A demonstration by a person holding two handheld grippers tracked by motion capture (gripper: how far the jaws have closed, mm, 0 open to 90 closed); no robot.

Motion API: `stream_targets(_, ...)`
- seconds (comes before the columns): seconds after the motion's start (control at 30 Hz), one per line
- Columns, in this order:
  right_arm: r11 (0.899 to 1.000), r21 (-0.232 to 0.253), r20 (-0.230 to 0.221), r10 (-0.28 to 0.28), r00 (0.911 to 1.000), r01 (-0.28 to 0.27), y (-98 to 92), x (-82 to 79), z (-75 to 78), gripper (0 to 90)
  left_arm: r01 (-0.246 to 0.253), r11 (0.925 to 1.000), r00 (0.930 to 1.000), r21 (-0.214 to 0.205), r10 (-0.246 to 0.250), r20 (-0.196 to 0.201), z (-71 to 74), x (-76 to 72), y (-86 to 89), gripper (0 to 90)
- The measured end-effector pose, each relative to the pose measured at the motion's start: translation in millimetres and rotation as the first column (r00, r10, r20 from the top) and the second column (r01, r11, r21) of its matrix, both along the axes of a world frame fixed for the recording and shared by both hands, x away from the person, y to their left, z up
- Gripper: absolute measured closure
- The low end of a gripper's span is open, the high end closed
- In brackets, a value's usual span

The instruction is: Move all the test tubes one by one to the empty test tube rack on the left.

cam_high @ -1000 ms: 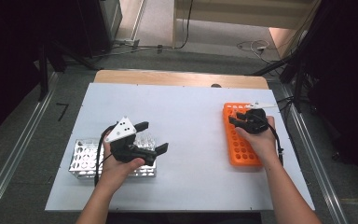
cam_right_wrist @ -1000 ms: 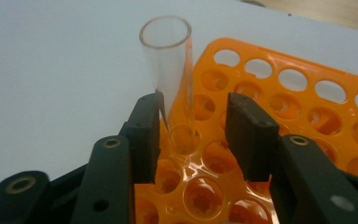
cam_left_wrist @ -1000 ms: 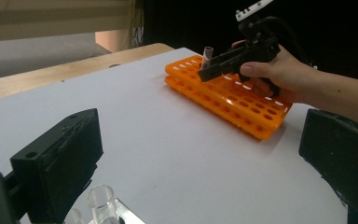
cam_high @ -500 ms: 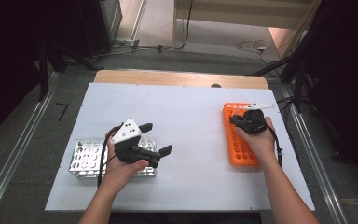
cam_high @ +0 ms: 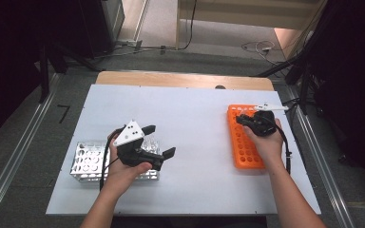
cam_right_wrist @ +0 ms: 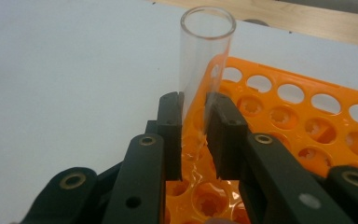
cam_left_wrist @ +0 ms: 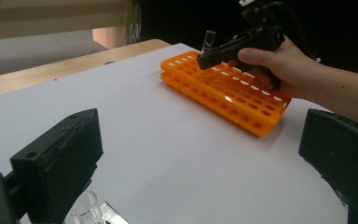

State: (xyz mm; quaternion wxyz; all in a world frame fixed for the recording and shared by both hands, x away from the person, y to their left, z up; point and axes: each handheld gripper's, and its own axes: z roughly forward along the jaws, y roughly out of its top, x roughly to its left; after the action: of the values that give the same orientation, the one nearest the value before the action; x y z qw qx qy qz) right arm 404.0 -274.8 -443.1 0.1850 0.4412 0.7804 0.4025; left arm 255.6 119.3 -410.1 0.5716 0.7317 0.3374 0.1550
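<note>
A white tabletop (laid over a wooden table) carries an orange tube rack at right and a clear rack at left.

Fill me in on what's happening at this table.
A person works with a gripper in each hand. The right gripper has its jaws shut on a clear glass tube above the orange rack. The left gripper hovers open by the metal rack, which holds more tubes.
</note>
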Motion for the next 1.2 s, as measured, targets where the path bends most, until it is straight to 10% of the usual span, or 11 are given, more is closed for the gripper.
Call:
stream_targets(0.57,0.995,0.087,0.071,0.038,0.9968,-0.045,-4.5,-25.5,31.7,74.2,0.004,1.0000,0.9998,0.002,-0.004,0.017,4.1,-0.8,-6.2,0.0)
stream_targets(1.2,0.975,0.063,0.114,0.206,0.9720,-0.214,36.4,-82.1,45.6,74.2,0.031,0.9993,0.9978,0.021,-0.032,0.058,10.7,2.2,-37.5,3.4)
